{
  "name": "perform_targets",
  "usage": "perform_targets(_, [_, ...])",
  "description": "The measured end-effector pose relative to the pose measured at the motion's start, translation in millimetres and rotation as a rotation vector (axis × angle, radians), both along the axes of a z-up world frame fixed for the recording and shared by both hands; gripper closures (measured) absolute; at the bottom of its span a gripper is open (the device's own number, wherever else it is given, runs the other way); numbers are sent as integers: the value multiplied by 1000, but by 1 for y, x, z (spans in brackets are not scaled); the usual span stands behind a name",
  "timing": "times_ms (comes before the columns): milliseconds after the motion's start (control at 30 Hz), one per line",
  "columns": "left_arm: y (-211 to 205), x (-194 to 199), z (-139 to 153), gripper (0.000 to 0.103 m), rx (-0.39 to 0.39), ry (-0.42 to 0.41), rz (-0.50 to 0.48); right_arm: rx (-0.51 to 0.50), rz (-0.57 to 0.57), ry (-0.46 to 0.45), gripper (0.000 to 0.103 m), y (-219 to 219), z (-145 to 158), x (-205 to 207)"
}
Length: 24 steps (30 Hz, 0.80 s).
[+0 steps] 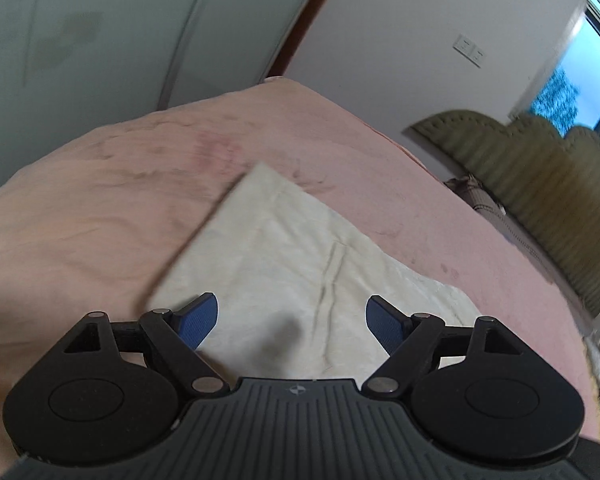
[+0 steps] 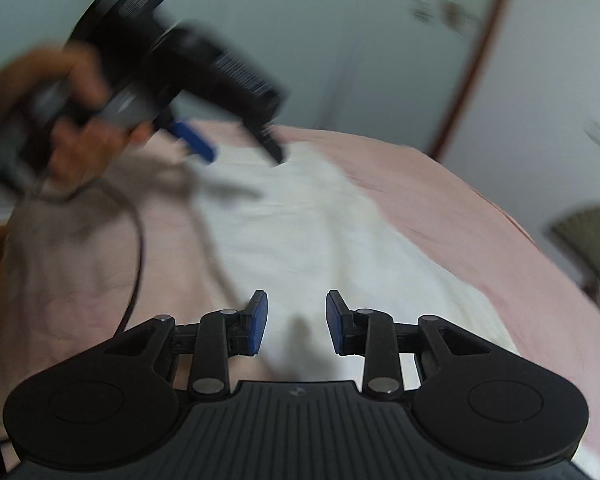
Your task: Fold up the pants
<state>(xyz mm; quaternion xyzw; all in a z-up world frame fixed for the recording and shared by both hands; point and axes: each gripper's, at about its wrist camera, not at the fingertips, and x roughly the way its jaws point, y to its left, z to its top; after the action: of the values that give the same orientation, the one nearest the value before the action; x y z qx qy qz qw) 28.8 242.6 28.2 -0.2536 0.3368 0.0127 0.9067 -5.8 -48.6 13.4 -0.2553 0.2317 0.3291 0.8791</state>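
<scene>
The cream pants [image 1: 284,248] lie folded into a flat strip on the pink bed sheet [image 1: 100,200]. In the left wrist view my left gripper [image 1: 292,316] hovers over the near end of the cloth, open wide, with nothing between its blue pads. The right wrist view shows the pants [image 2: 300,240] running away from my right gripper [image 2: 296,320], which stands open with a narrower gap and holds nothing. My left gripper [image 2: 242,156] appears there too, blurred, above the far end of the pants, in a person's hand [image 2: 80,148].
A green ribbed headboard [image 1: 540,184] stands at the right edge of the bed. Pale wardrobe doors [image 1: 100,40] and a white wall rise behind it. A dark cable [image 2: 140,240] hangs from the left gripper across the sheet [image 2: 440,208].
</scene>
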Motion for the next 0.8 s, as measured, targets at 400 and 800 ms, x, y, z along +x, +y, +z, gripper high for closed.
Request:
perform_targets(400, [39, -4, -39, 16, -416, 132, -17, -256, 88, -238, 67, 92, -45, -3])
perform_targets(800, [43, 33, -63, 5, -645, 92, 27, 16, 45, -102, 87, 101, -14, 51])
